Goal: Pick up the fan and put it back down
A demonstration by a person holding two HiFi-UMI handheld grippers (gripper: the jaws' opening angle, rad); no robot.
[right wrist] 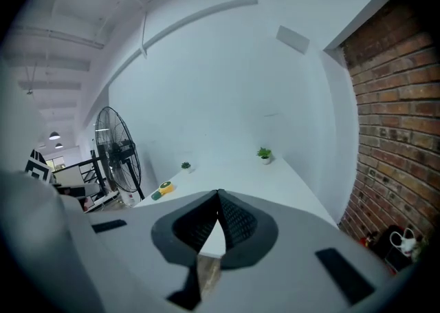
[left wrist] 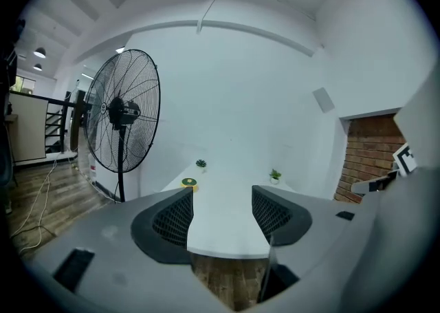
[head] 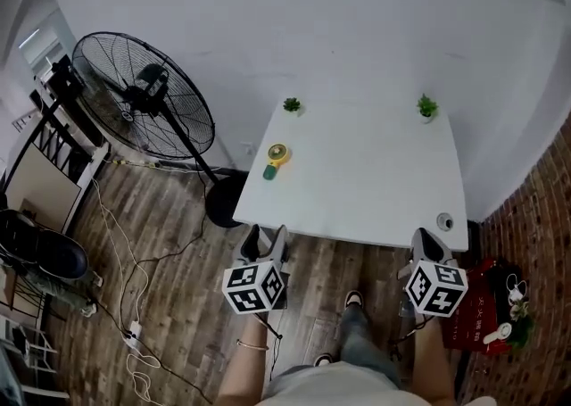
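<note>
A white table (head: 375, 190) stands against a pale wall, and the small yellow-and-green fan (head: 277, 160) lies flat on its left part, close to the left edge and about halfway back. It is well apart from both grippers.

The left gripper (head: 266, 236) hovers at the table's front left corner. In the left gripper view its 2 jaws are spread wide with nothing between them but bare table (left wrist: 223, 225). The fan (left wrist: 188, 183) shows just past the tip of the left-hand jaw.

The right gripper (head: 430, 242) hovers at the front right corner. In the right gripper view the right gripper (right wrist: 218, 195) has its jaws pressed together at the tips and pinches nothing. From there the fan (right wrist: 162, 190) lies far off to the left on the table (right wrist: 240, 181).

2 small potted plants stand at the back of the table, 1 (head: 292, 105) at the left corner and 1 (head: 427, 107) at the right. A small round thing (head: 443, 221), too small to identify, perhaps a cap, sits near the front right corner, just beyond the right gripper.

A large black floor fan (head: 143, 96) stands upright on the wooden floor (head: 169, 252) left of the table, its round base beside the table's left edge. Cables (head: 125, 252) trail across the floor. A red bag (head: 473, 310) sits by the brick wall (head: 535, 217) on the right.
</note>
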